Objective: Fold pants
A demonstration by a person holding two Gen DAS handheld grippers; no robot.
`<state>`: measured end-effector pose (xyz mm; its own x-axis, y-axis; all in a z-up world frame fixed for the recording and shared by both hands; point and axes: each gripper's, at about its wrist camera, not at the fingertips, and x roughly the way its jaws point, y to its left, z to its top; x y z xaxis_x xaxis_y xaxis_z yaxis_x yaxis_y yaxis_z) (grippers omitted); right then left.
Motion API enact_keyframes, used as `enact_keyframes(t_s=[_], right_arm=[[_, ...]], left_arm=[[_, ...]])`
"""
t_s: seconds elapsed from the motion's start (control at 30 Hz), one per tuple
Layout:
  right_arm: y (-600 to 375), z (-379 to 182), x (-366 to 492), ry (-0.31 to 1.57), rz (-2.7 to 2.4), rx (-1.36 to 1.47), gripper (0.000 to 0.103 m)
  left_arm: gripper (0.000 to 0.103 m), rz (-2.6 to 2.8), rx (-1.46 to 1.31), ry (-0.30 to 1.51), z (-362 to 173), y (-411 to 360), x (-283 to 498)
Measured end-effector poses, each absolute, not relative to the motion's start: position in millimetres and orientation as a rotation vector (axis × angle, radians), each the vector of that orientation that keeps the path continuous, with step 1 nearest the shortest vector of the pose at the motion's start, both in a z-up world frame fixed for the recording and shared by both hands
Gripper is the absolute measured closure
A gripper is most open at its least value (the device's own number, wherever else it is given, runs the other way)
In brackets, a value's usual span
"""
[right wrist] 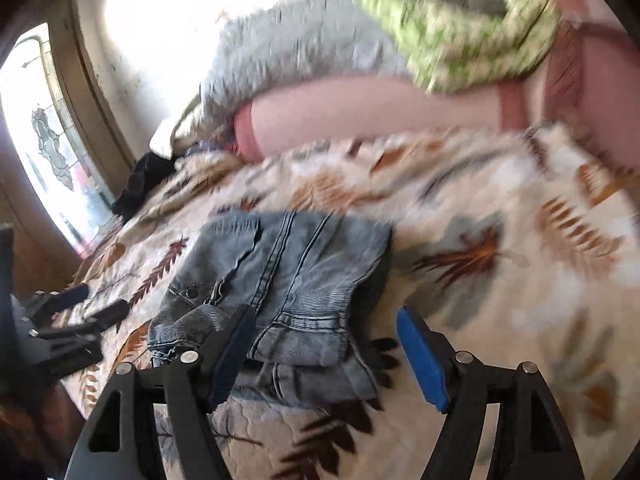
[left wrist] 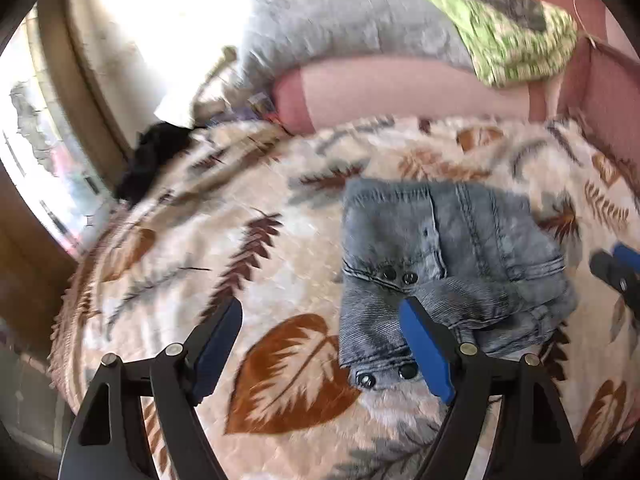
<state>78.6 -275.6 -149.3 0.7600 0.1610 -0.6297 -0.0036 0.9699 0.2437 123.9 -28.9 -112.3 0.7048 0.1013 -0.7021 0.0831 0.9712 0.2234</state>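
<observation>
Grey-blue denim pants [left wrist: 448, 264] lie folded into a compact bundle on a leaf-patterned blanket [left wrist: 224, 248]. My left gripper [left wrist: 320, 320] is open and empty, just above the blanket at the bundle's near left edge. My right gripper [right wrist: 324, 324] is open and empty over the bundle's near edge; the pants [right wrist: 296, 264] sit between and beyond its fingers. The right gripper's tip [left wrist: 616, 268] shows at the right of the left wrist view. The left gripper [right wrist: 86, 306] shows at the left of the right wrist view. Both views are motion-blurred.
A pink bolster [left wrist: 400, 92] lies at the bed's far side with a grey fuzzy blanket [left wrist: 344, 28] and a green patterned cloth [left wrist: 508, 36] on it. A dark garment [left wrist: 152, 160] lies at the far left by a window [left wrist: 36, 152]. A pink bed frame [left wrist: 608, 92] is at the right.
</observation>
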Motion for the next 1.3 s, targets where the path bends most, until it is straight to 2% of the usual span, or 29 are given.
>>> enact_keyframes(t_s=[0.3,0.6,0.67,0.73,1.3], right_arm=[[-249.4,-92.2,-6.5,0.558,0.003,0.188,0.021],[-228.1,-37.8,-42.6,0.468,-0.008,0.167,0.018],[-223.4,-32.7,-47.2,0.457,-0.007,0.156,0.018],[-217.3,-29.1,-52.3,0.447,-0.014,0.129,0.017],[-184.6,-14.6,-58.5,0.443,-0.009,0.05,0.017]], left_arm=[[0.018,0.02,0.178,0.617,-48.4,-26.3,57.0],[0.017,-0.001,0.14,0.521,-11.9,-17.1,20.7],[0.014,0.002,0.137,0.495,-5.4,-15.0,14.8],[0.007,0.004,0.132,0.466,0.6,-12.7,8.6],[0.007,-0.009,0.086,0.403,19.4,10.4,-11.0]])
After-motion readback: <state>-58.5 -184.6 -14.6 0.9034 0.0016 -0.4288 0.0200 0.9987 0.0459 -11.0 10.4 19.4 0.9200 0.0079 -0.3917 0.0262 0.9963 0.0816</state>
